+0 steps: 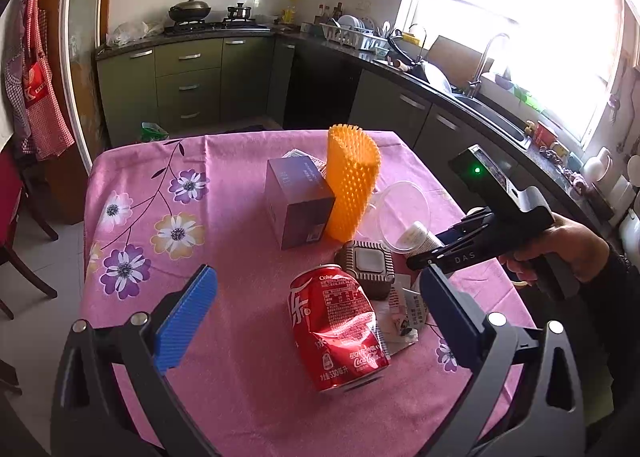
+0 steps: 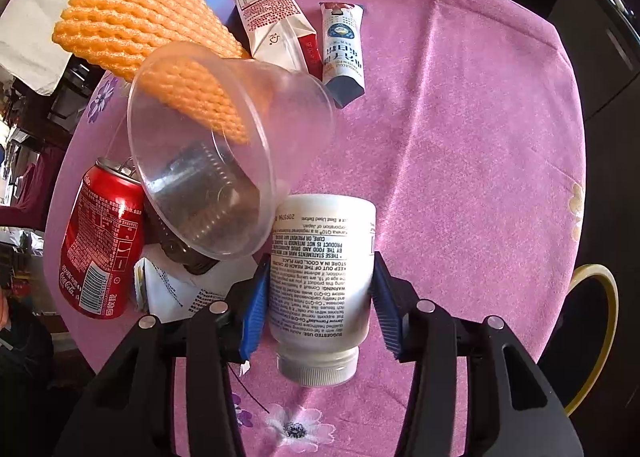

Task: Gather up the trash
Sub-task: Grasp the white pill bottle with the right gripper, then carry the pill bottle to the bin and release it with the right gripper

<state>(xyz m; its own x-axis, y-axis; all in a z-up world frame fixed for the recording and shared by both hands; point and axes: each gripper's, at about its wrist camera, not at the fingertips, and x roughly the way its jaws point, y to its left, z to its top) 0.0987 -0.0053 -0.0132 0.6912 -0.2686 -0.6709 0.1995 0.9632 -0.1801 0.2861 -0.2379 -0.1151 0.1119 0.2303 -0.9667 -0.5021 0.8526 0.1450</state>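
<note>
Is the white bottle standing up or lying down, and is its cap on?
Lying down. The white bottle rests on its side on the pink tablecloth, ribbed cap on and pointing toward the camera.

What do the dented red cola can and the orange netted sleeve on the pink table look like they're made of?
Dented red cola can: thin glossy printed metal, probably aluminium, given its sharp creases. Orange netted sleeve: soft matte foam mesh, judging by its puffy open lattice.

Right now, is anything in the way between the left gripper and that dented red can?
Nothing visible blocks it. The left gripper is open and the red can lies on its side on the pink tablecloth between its fingers, neither touching. A brown box and paper scraps lie just behind it.
</note>
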